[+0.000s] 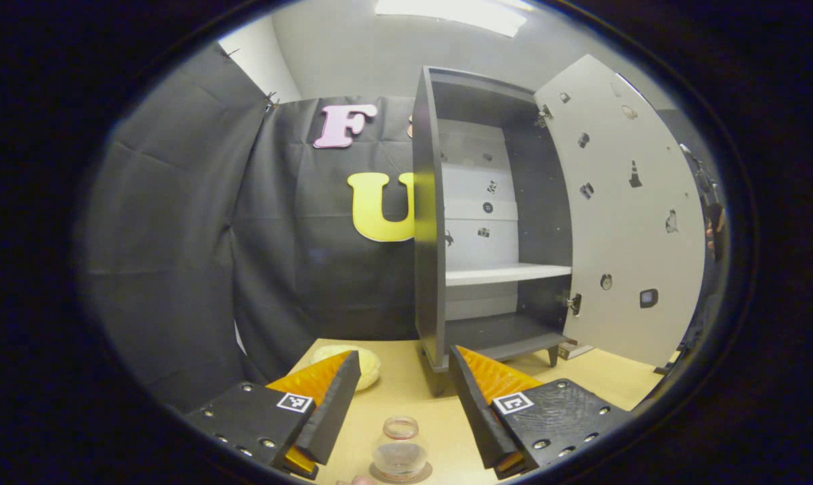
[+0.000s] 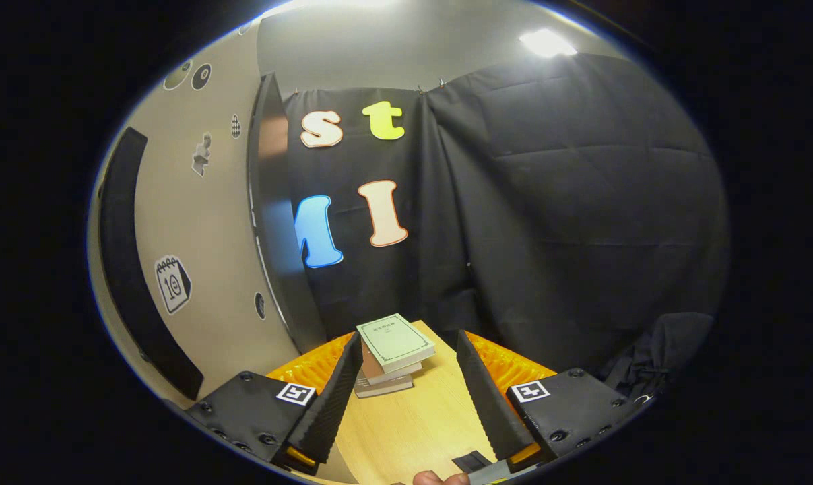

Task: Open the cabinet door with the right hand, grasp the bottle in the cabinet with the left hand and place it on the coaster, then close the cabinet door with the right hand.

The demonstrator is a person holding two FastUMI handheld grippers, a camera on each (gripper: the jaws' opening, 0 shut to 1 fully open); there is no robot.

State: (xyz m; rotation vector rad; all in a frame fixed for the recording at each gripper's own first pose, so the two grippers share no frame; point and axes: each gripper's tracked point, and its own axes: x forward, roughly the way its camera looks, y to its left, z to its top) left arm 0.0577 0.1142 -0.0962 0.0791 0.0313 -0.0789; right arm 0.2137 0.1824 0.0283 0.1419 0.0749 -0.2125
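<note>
the bottle [image 1: 400, 450] stands on the coaster [image 1: 401, 475] on the bench [image 1: 601, 377], between the spread fingers of the left gripper [image 1: 399, 377]. the cabinet door [image 1: 625, 222] is open.

the right gripper [image 2: 406, 377] is spread too.

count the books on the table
3, in one stack: the green-covered top book, a second book under it, and a bottom book, all on the table past the right gripper's open jaws. Others may be hidden.

Between our left gripper's [image 1: 403, 391] spread fingers we see the bottle [image 1: 399, 457] on its coaster [image 1: 401, 473]; ahead, the open cabinet [image 1: 490, 222], door [image 1: 625, 215] swung aside. Between the right gripper's [image 2: 401, 377] fingers, stacked books [image 2: 393, 350] block bare table [image 2: 413, 424].
</note>
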